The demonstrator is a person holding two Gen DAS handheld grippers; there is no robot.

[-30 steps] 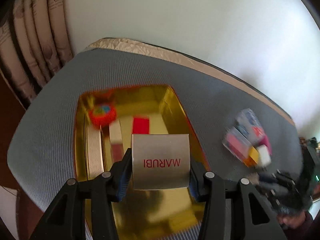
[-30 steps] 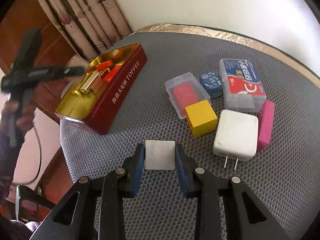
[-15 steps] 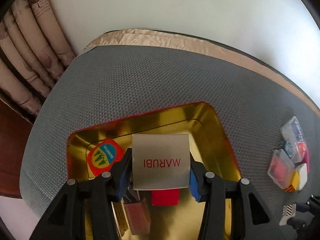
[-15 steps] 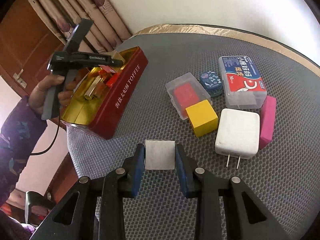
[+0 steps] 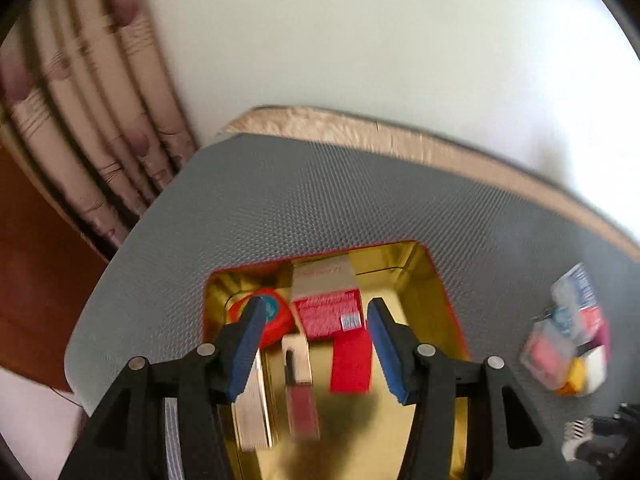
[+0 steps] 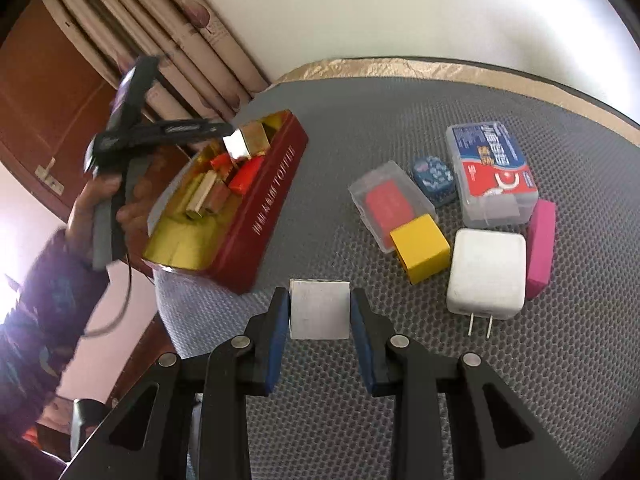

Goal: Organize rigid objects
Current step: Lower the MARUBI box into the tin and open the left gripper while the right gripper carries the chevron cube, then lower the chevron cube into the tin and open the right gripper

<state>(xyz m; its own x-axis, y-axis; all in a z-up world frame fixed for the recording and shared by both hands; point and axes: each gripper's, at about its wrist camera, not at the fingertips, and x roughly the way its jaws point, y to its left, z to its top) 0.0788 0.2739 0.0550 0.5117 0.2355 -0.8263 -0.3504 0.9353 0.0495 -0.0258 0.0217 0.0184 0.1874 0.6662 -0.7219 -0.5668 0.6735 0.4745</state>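
Left gripper (image 5: 316, 344): its jaws are opening and nothing is between the pads; it hangs over the far part of the tin.
Right gripper (image 6: 320, 314): clamped on a small silver box (image 6: 319, 310), held above the grey mat (image 6: 400, 120), near the tin's long red wall.
Tin (image 6: 276, 196): red outside, gold inside, at the left edge of the mat; its near half looks free.
Already in the tin: a gold-and-pink box (image 5: 326, 300) at the far wall, a round red piece (image 5: 260, 318) beside it, a red block (image 5: 352, 362), a lipstick-like tube (image 5: 300, 384), a pale flat box (image 5: 252, 408).
Not yet sorted: a clear case (image 6: 390, 204), yellow cube (image 6: 420, 248), white charger (image 6: 486, 274), pink bar (image 6: 541, 248), blue-and-red box (image 6: 494, 172) and small blue tin (image 6: 434, 174), grouped on the right of the mat.
Step in hand, as I judge: the left gripper lets go of its box and should rise straight up, so that the pads do not drag the neighbours.
Advice for the silver box: bring it only when the left gripper is away, lower it flat into the free gold area, and release it low.
Risk: the left wrist view is blurred, so I cannot tell how tightly the things in the tin lie.
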